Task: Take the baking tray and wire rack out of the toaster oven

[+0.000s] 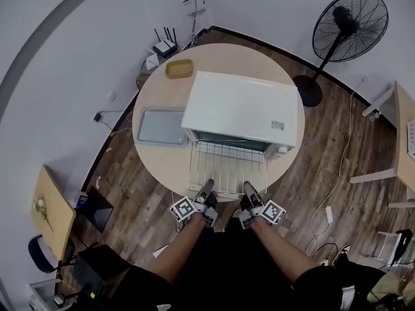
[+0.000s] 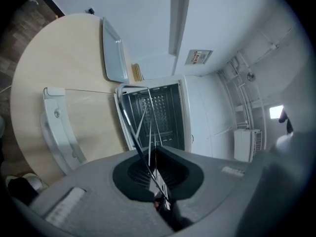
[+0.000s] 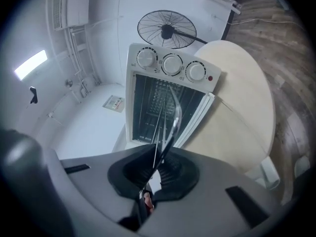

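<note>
Both shut on wire rack (image 1: 227, 164): L claw (image 1: 209, 186), R claw (image 1: 248, 186) | baking tray (image 1: 161, 127) beside oven (image 1: 243, 105), on table (image 1: 162, 89)

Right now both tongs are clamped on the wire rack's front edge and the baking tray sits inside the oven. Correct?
One thing is wrong: the baking tray is not inside the oven. It lies on the table to the oven's left, as the head view shows. The rest holds: the left tongs and right tongs are both clamped on the wire rack's front edge.
</note>
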`<move>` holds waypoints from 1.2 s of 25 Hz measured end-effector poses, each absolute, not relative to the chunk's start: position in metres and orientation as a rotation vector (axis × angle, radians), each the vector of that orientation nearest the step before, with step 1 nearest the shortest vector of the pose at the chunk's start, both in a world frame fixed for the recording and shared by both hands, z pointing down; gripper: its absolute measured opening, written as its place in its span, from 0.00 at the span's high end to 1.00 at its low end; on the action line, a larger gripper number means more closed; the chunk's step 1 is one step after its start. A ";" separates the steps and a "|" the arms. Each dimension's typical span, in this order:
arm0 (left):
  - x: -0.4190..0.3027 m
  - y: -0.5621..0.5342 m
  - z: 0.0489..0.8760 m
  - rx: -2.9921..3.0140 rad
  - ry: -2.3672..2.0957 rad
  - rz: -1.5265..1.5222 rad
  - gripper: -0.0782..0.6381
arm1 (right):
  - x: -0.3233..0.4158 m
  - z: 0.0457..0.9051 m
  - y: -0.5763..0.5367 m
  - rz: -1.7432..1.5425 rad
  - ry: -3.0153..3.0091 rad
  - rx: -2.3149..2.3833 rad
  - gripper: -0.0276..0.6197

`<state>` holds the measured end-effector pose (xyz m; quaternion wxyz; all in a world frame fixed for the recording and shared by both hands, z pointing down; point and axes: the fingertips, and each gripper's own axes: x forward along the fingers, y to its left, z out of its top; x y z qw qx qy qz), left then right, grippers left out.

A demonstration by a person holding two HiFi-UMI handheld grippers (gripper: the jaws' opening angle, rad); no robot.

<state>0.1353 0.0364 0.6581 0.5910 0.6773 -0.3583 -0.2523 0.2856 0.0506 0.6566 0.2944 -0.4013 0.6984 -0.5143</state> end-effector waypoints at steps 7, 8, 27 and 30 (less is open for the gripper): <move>0.122 0.057 0.648 1.589 -0.734 -0.561 0.86 | 0.271 0.652 0.070 -1.369 1.873 -1.137 0.96; 0.118 0.060 0.646 1.583 -0.719 -0.561 0.86 | 0.267 0.653 0.074 -1.375 1.865 -1.153 0.96; -0.044 0.086 0.651 1.541 -0.799 -0.639 0.86 | 0.111 0.650 0.091 -1.413 2.027 -1.164 0.96; -0.080 0.090 0.651 1.548 -0.826 -0.672 0.86 | 0.076 0.653 0.091 -1.432 2.042 -1.153 0.96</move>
